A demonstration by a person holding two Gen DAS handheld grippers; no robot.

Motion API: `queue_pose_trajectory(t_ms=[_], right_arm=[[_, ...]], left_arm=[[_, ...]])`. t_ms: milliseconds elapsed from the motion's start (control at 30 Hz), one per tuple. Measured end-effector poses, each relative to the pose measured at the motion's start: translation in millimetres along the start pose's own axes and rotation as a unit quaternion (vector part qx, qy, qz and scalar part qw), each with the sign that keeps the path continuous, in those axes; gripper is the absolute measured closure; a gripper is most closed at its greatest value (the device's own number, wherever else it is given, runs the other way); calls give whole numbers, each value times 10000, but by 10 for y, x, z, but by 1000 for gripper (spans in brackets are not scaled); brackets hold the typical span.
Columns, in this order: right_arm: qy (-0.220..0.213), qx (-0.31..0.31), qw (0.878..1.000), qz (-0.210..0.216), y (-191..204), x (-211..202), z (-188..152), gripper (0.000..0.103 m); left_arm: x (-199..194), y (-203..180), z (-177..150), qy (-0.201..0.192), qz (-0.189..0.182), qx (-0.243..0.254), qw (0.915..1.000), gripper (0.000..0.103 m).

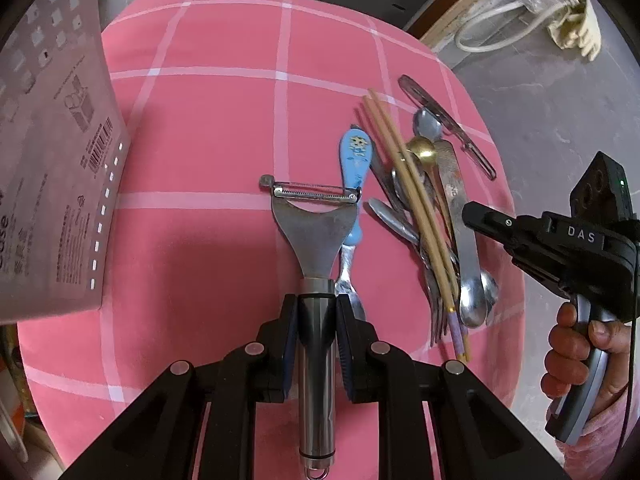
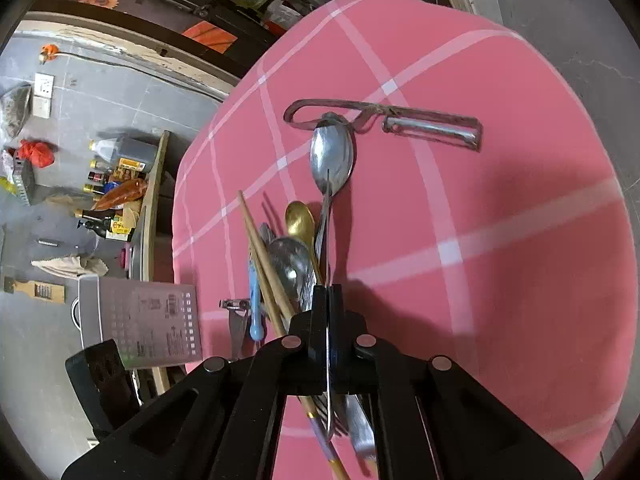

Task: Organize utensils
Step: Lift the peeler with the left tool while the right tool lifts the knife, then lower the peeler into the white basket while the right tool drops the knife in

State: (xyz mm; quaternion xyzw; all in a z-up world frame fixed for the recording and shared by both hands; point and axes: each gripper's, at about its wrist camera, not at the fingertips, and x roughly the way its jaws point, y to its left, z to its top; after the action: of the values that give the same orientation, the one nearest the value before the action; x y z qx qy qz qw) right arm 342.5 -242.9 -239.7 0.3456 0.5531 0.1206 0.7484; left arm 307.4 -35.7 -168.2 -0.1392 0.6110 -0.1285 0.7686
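Note:
My left gripper (image 1: pixel 316 306) is shut on the round steel handle of a Y-shaped peeler (image 1: pixel 316 232), whose blade points away over the pink checked cloth (image 1: pixel 200 128). To its right lies a pile of utensils: a blue-handled piece (image 1: pixel 354 156), wooden chopsticks (image 1: pixel 408 200), a gold spoon (image 1: pixel 420 148), forks and steel spoons. My right gripper (image 2: pixel 328 300) is shut on the thin handle of a steel spoon (image 2: pixel 332 160), which points forward over the pile. In the left wrist view the right gripper (image 1: pixel 474 214) hangs at the pile's right side, held by a hand (image 1: pixel 576 344).
A grey printed box (image 1: pixel 52 160) stands at the left edge of the cloth. An old straight peeler (image 2: pixel 384 120) lies beyond the spoon. Bottles (image 2: pixel 116 184) and clutter sit on the grey floor beside the table. Bare cloth spreads to the right in the right wrist view.

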Motion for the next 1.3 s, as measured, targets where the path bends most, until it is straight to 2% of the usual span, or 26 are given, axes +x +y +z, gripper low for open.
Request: queue_pose_trajectory(t_ms=[367, 600, 833, 1033, 1300], right_arm=[[-773, -31, 9962, 412, -9, -454, -279, 102], [-1391, -581, 9853, 808, 369, -743, -380, 102], [-1975, -1193, 9643, 1297, 913, -1031, -369, 102], [-2353, -1541, 9445, 1695, 1498, -1077, -384, 102], [-2952, -1998, 9148, 1898, 2236, -884, -496, 102]], left_arm=[[-339, -101, -147, -414, -96, 220, 9989, 85], [-853, -197, -76, -1014, -158, 354, 9941, 85], [-1604, -160, 60, -1808, -261, 428, 9822, 85], [-2183, 60, 309, -2509, -188, 379, 9671, 85], [-2417, 538, 679, -3198, -67, 321, 9469, 85]])
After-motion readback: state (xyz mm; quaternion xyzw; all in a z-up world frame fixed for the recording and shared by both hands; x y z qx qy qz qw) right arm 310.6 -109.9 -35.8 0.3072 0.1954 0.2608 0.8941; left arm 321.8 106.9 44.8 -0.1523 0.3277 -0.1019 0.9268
